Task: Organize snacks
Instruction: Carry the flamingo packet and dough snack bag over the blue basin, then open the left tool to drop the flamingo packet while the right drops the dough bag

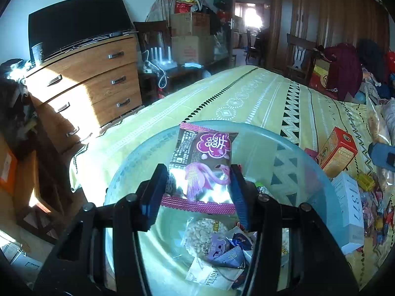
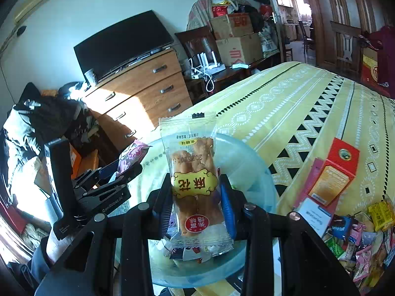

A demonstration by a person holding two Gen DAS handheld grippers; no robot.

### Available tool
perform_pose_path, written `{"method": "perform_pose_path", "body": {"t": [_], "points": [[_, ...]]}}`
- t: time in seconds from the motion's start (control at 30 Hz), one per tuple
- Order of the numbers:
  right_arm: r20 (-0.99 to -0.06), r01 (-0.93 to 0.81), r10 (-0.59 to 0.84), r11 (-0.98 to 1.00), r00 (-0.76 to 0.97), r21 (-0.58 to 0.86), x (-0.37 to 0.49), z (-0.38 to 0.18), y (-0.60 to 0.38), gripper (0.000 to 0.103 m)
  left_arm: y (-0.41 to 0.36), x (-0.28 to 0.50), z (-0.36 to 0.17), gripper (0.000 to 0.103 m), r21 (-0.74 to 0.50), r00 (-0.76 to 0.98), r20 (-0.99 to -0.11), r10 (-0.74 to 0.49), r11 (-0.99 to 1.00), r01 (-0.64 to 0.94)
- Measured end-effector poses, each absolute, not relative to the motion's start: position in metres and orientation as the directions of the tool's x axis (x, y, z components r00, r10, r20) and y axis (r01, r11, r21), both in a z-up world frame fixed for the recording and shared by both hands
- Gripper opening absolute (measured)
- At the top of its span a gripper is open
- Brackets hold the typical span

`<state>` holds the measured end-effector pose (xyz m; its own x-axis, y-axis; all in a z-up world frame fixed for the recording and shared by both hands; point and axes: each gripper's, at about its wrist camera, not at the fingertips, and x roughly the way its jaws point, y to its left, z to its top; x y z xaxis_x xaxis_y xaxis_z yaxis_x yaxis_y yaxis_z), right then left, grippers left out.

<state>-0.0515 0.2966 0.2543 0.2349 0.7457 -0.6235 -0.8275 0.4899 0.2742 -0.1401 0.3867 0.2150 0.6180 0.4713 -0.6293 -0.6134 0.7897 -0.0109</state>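
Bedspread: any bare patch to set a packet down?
Free: the bedspread beyond the bowl, left of the red box. Crowded: the snack pile at right, and the bowl's floor under both held packets.

The left claw covered both side edges of the magenta flamingo-print snack packet and part of the pale blue translucent plastic bowl. The small wrappers in the bowl overlapped, their print mostly unreadable. The right claw hid the sides of the clear packet of fried dough twists. The heap of mixed snack wrappers ran off the picture's edge.
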Motion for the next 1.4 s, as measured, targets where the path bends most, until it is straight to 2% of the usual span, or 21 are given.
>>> {"method": "perform_pose_path", "body": {"t": [0.27,0.93,1.2,1.4], "points": [[-0.653,-0.828,0.725,0.493,0.221,0.267,-0.048,0.236,0.303,0.038,0.397,-0.145,0.214,0.052,-0.042,0.626,-0.636,0.452,0.789,-0.612],[-0.663,-0.828,0.717,0.494,0.215,0.265,-0.049,0.235,0.304,0.039,0.403,-0.147,0.211,0.053,-0.046,0.628,-0.639,0.445,0.793,-0.608],[-0.676,-0.829,0.711,0.486,0.192,0.276,-0.049,0.225,0.310,0.046,0.402,-0.146,0.206,0.054,-0.050,0.625,-0.651,0.430,0.798,-0.601],[-0.674,-0.829,0.714,0.486,0.192,0.278,-0.051,0.223,0.308,0.054,0.401,-0.146,0.206,0.066,-0.043,0.621,-0.650,0.437,0.795,-0.605]]}}
